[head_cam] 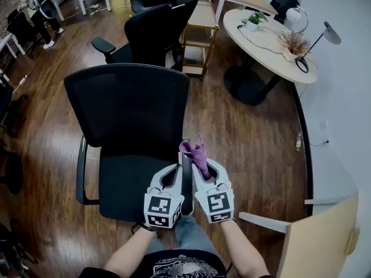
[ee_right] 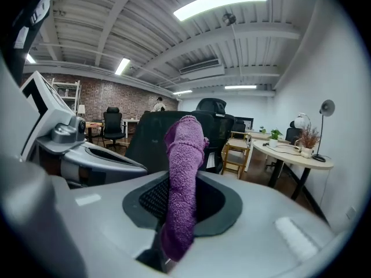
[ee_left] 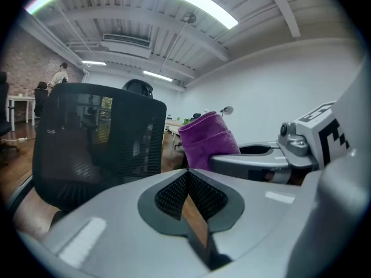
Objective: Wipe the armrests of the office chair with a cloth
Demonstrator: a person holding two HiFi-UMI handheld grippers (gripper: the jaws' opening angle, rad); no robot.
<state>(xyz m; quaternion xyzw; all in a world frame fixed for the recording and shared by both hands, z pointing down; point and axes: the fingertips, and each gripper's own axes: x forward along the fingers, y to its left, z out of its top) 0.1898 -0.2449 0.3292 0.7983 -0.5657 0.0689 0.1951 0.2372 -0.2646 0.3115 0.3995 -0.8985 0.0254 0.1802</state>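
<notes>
Holding a gripper in each hand, a person is standing in front of a black office chair with a mesh back (head_cam: pixel 127 114). The chair's seat is facing the person.

The right gripper (head_cam: pixel 204 169) is squeezing a purple fluffy cloth (head_cam: pixel 196 153) between its jaws. In the right gripper view the jaws (ee_right: pixel 179 198) are pressing on both sides of the cloth (ee_right: pixel 184 155), and the cloth is sticking up past them like a soft roll.

The left gripper (head_cam: pixel 173 169) is sitting just beside the right one. Its jaws (ee_left: pixel 186 181) are pressing together with nothing between them. The cloth (ee_left: pixel 206 141) is showing off to its side.

From above, one black armrest (head_cam: pixel 186 184) is lying between the two grippers. The cloth is sitting over the far end of this armrest, but I cannot tell if it is touching it. The other black armrest (head_cam: pixel 80 169) is on the far side of the seat, well apart from both grippers.

The chair is standing on a shiny brown wooden floor (head_cam: pixel 243 143). A second black chair (head_cam: pixel 153 30) is standing behind it, next to a light wooden shelf cart (head_cam: pixel 200 28). A round pale table (head_cam: pixel 264 39) is standing near the white wall.
</notes>
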